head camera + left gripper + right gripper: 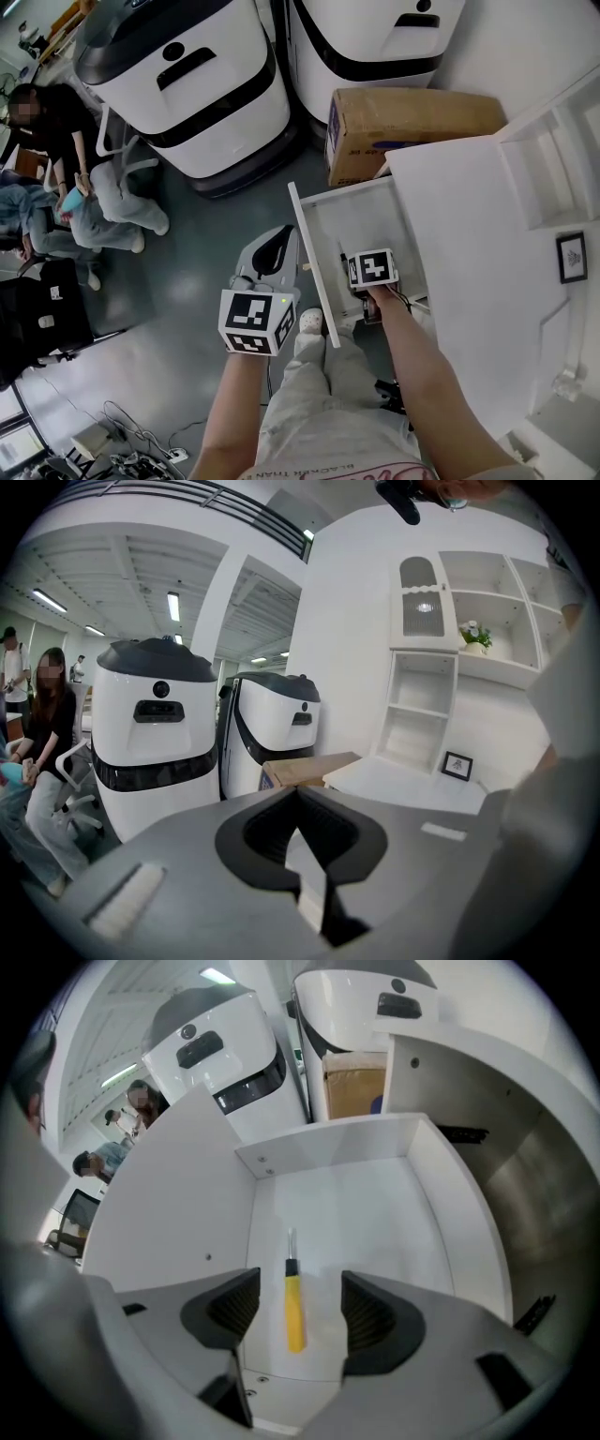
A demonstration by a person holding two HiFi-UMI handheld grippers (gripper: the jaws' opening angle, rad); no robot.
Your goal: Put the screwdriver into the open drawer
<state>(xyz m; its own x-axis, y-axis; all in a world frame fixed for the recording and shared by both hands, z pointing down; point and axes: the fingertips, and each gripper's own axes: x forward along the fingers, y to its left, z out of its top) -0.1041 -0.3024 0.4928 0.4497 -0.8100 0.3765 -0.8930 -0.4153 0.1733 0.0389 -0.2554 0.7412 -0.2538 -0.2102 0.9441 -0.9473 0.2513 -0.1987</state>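
A screwdriver (pixel 294 1312) with a yellow handle and a short metal tip lies flat on the white floor of the open drawer (pixel 375 1213), tip pointing toward the drawer's back wall. My right gripper (pixel 298 1290) hangs above it, pointing steeply down, jaws wide open and not touching it. In the head view the right gripper (pixel 367 283) sits over the drawer (pixel 361 217) and hides the screwdriver. My left gripper (pixel 277 242) is outside the drawer, just left of its front panel (pixel 314 272). In its own view the left gripper (pixel 298 795) is shut with nothing in it.
Two large white-and-black machines (pixel 187 84) (pixel 375 37) stand beyond the drawer, with a cardboard box (pixel 403 127) beside them. The white cabinet top (pixel 487 262) with shelves and a small picture frame (pixel 571 256) is at right. People sit at far left (pixel 56 141).
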